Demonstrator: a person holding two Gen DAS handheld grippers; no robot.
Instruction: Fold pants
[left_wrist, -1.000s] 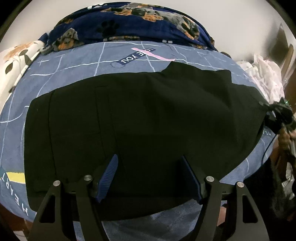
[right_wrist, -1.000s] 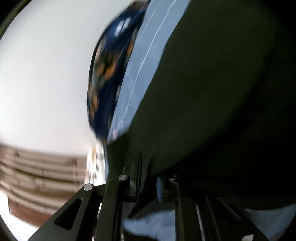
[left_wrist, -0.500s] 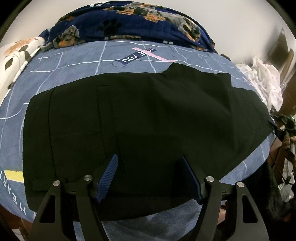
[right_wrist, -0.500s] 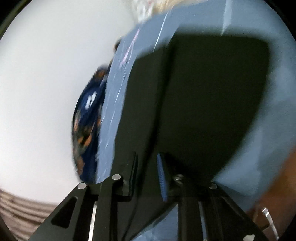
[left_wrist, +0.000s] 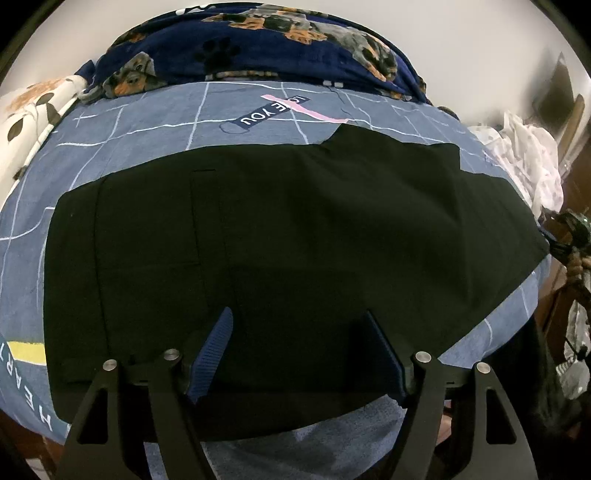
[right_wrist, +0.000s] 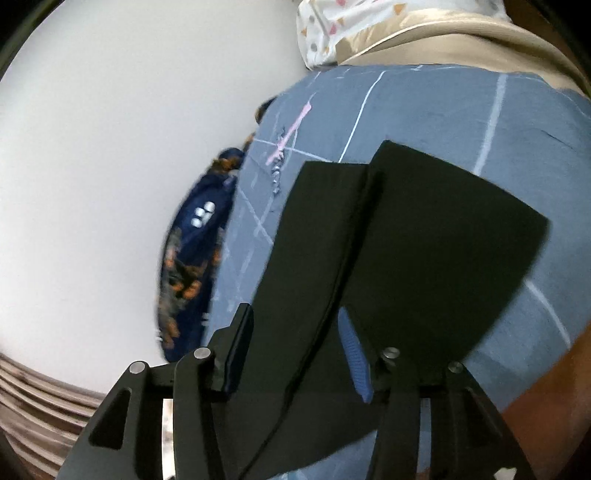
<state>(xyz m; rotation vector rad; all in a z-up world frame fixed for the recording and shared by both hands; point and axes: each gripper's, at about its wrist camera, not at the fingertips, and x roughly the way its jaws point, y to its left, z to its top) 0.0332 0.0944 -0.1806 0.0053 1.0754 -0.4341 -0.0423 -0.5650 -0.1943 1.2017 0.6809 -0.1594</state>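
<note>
Your left hand-held gripper (left_wrist: 299, 347) pointed steeply down over the near edge of the bed, its jaws standing wide apart with the black pants (left_wrist: 288, 258) under them and no cloth pinched between the blue pads (left_wrist: 216, 350). It hung above the near hem of the garment, about midway along that edge.

Your right hand-held gripper (right_wrist: 295, 347) sat at a shallower tilt, looking along the bed from one end of the garment. Its jaws had just been opening and stood partly apart. A fold ridge of the pants (right_wrist: 406, 258) ran up between the fingers, but the pads did not press on it; the cloth lay loose beneath.

The pants lay flat on the blue grid-patterned bedsheet (left_wrist: 147, 133), already doubled over, their long axis running along the near edge of the bed from left to right in the left wrist view. The left end was squared off, and the far right corner stepped up in a jagged outline toward the far edge. In the right wrist view the layers showed as two overlapping panels, fanning away from the camera.

Beyond the pants, a navy dog-print blanket (left_wrist: 258, 48) was bunched along the far edge against the pale wall. A white patterned pillow (left_wrist: 33, 110) lay at the far left corner, and a heap of white clothes (left_wrist: 528, 162) sat off the right end.
</note>
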